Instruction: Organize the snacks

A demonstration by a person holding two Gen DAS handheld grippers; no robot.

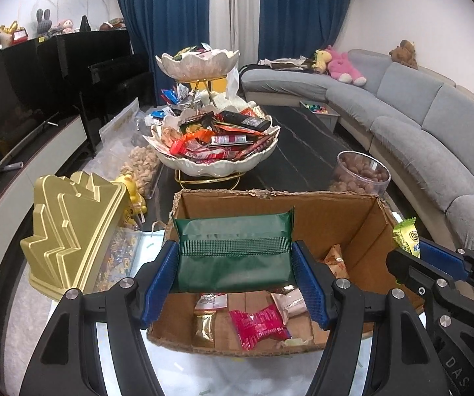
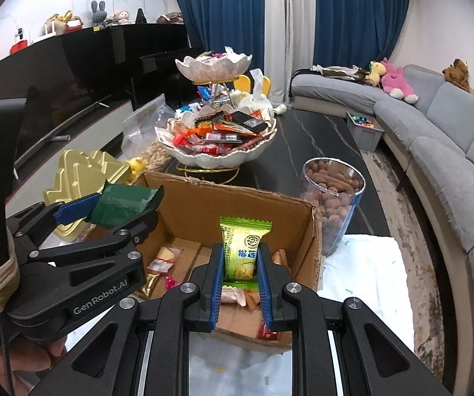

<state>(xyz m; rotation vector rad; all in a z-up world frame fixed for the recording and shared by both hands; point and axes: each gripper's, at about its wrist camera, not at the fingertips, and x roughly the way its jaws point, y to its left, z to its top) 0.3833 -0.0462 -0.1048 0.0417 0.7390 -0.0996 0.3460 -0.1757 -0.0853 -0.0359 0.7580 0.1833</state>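
My left gripper point(image 1: 235, 257) is shut on a dark green snack packet point(image 1: 233, 250) and holds it above the open cardboard box point(image 1: 365, 231). The packet also shows in the right wrist view point(image 2: 121, 206). My right gripper point(image 2: 239, 260) is shut on a light green and yellow snack packet point(image 2: 241, 247), also above the box point(image 2: 237, 204). Several small wrapped snacks point(image 1: 256, 326) lie on the box floor. A two-tier white bowl stand point(image 1: 213, 161) heaped with snacks stands behind the box.
A gold tree-shaped tin point(image 1: 68, 231) sits left of the box. A clear tub of nuts point(image 2: 332, 198) stands to its right. A bag of peanuts point(image 1: 141, 165) lies at the left. A grey sofa point(image 1: 418, 125) runs along the right, a TV unit point(image 1: 22, 125) on the left.
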